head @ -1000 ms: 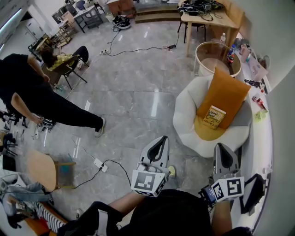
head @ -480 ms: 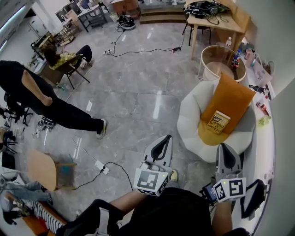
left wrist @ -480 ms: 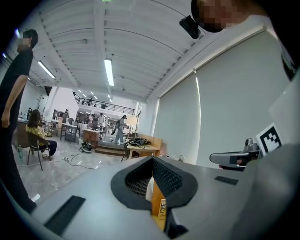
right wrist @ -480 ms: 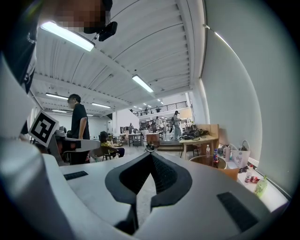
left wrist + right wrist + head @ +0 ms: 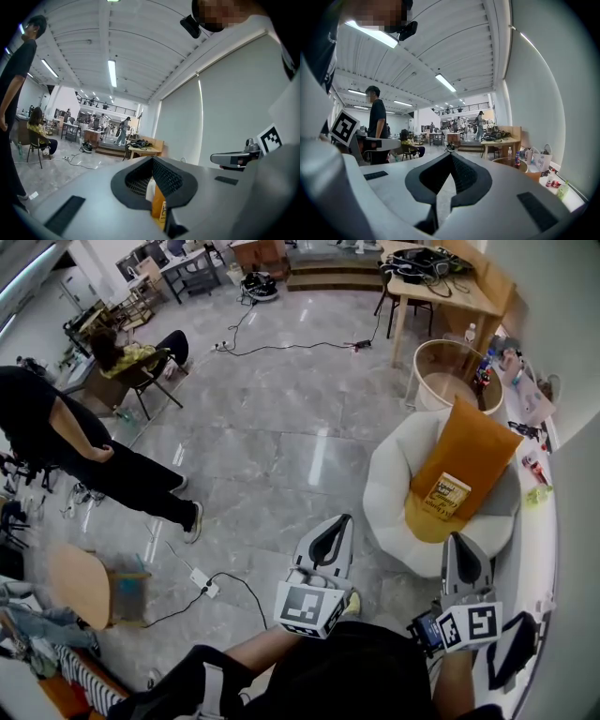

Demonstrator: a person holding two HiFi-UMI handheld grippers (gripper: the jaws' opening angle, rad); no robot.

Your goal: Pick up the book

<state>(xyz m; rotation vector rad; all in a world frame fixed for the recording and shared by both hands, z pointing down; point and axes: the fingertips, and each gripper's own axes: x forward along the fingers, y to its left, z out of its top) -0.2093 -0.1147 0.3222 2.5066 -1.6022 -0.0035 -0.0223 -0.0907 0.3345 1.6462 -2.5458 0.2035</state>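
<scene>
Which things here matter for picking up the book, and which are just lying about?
Job: book against the orange cushion in the white armchair; left gripper, right gripper, both shut.
Lying about: round side table, wooden desk, floor power strip.

A large open workroom with a polished grey stone floor [image 5: 281, 427]. Black cables [image 5: 281, 343] trail across it, and a white power strip [image 5: 202, 578] lies near the front. At right, a round white armchair [image 5: 386, 493] holds an orange cushion [image 5: 469, 451], next to a round tub-shaped side table [image 5: 448, 371]. A white ledge [image 5: 542, 521] runs along the wall. A wooden table [image 5: 459, 296] stands beyond. A person in black [image 5: 56, 437] stands at left. Overhead, a white beamed ceiling carries strip lights [image 5: 112, 72].
</scene>
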